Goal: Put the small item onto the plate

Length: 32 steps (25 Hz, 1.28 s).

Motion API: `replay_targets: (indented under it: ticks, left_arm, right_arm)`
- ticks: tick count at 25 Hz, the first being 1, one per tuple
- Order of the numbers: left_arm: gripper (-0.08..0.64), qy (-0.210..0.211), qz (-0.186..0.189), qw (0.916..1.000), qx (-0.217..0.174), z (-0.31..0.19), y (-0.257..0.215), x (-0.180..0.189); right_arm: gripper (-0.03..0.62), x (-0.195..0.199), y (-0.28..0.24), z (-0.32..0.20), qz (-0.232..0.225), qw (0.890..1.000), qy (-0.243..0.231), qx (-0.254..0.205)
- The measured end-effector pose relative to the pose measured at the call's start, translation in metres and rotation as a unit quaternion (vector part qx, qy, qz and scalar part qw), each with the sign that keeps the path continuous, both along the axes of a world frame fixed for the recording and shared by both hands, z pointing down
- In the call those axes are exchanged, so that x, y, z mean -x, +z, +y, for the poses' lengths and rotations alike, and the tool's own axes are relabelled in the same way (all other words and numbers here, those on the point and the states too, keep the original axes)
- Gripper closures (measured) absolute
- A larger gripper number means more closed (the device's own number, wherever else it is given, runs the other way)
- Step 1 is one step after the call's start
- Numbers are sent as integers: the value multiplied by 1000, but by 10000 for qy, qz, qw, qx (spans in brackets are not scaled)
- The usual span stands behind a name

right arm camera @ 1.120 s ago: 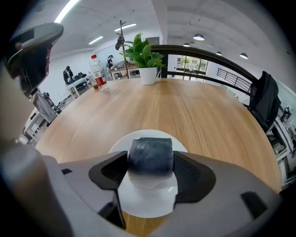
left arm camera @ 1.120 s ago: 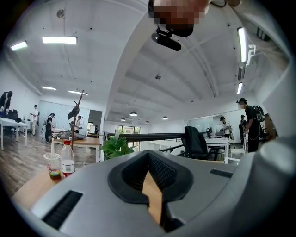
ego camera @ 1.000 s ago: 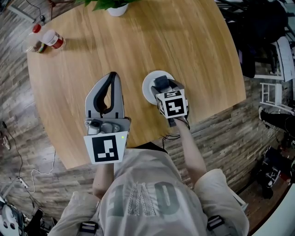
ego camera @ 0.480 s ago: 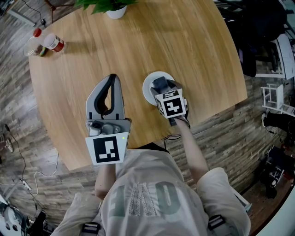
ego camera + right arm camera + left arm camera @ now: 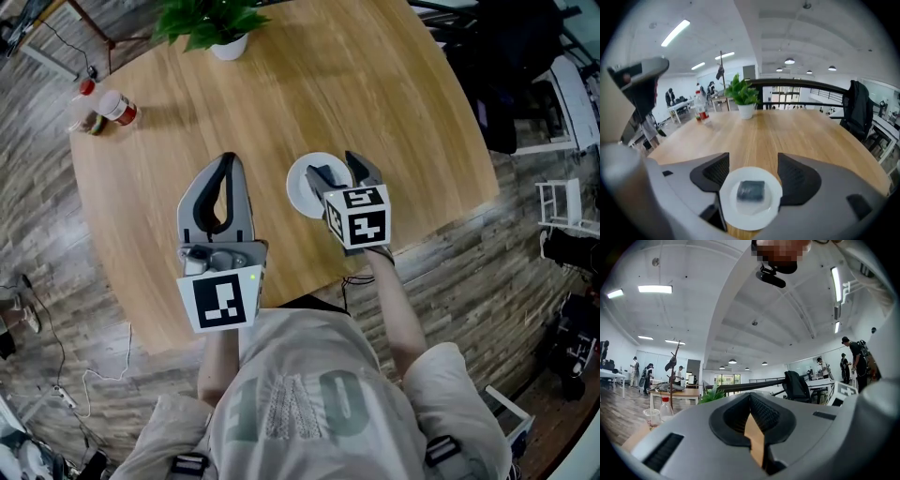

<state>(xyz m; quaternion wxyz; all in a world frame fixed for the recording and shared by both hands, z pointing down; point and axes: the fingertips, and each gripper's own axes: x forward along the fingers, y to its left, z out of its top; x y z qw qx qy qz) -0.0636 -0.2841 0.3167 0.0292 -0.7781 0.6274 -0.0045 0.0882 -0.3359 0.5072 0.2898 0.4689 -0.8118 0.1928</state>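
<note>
Far out to the left of the plate [image 5: 731,206], near the round wooden table's [image 5: 375,84] edge, stands a small cluster of bottles [image 5: 103,105], one with a red cap. Also left of the plate, but at the table's far rim, is a leafy plant in a white pot [image 5: 228,45].

Just left of the plate, the left gripper [image 5: 226,159] is held over the wood, pointing away from the person. Its 2 jaws are pressed together at the tips, and the left gripper view shows nothing between them, only a sliver of table through the gap below the tips. That view looks out high across the room, with the ceiling lights filling most of it.

The white plate sits on the table near the person's edge. The small item [image 5: 751,191], a dark, blocky, roughly square thing, lies flat at about the middle of the plate.

Over the plate is the right gripper [image 5: 335,169], its marker cube on the side nearest the person. Its 2 jaws are spread wide, 1 to either side of the plate as its own view shows it. The whole plate shows in the gap between them. The pads [image 5: 712,172] stand clear of the small item, so this gripper grasps nothing.
</note>
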Motion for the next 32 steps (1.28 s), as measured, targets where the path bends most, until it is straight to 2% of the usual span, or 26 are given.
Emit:
replay_targets:
  ticks: [3, 5, 6, 8, 10, 11, 13, 14, 16, 19, 24, 32]
  left_arm:
    - [551, 54, -65, 9998, -203, 0, -19, -6]
    - [551, 76, -89, 9993, -358, 2, -32, -9]
    - [551, 100, -98, 9988, -463, 4, -40, -11]
    - [551, 184, -97, 9975, -677, 9, -59, -16]
    - [551, 278, -102, 9962, -819, 16, -75, -23]
    - [551, 330, -118, 9952, -910, 19, -84, -27]
    - [551, 437, -172, 9923, -1146, 26, -100, -33]
    - [551, 485, -199, 9908, -1251, 30, -107, -36]
    - [551, 562, -249, 9882, -1404, 40, -117, -45]
    - [551, 676, -370, 9842, -1596, 53, -126, -60]
    - [551, 843, -410, 9802, -1746, 66, -135, -76]
    - [551, 934, -388, 9766, -1899, 71, -148, -81]
  right_arm:
    - [279, -8, -75, -8, -680, 9947, 351, -688]
    - [279, -14, -129, -6, -1187, 9840, 463, -1248]
    - [279, -16, -157, 0, -1465, 9754, 462, -1584]
    - [279, -22, -209, 17, -1953, 9512, 489, -2338]
    - [286, -32, -247, 38, -2115, 9271, 590, -3039]
    - [317, -36, -260, 48, -2057, 9183, 665, -3318]
    - [501, -45, -274, 67, -1735, 9074, 838, -3734]
    - [547, -48, -276, 75, -1525, 9040, 907, -3890]
    - [574, -53, -276, 92, -1177, 8989, 988, -4103]
    - [575, -61, -272, 110, -986, 8951, 1075, -4214]
    - [575, -69, -276, 123, -1129, 8926, 1133, -4216]
    - [575, -71, -287, 125, -1208, 8875, 1114, -4305]
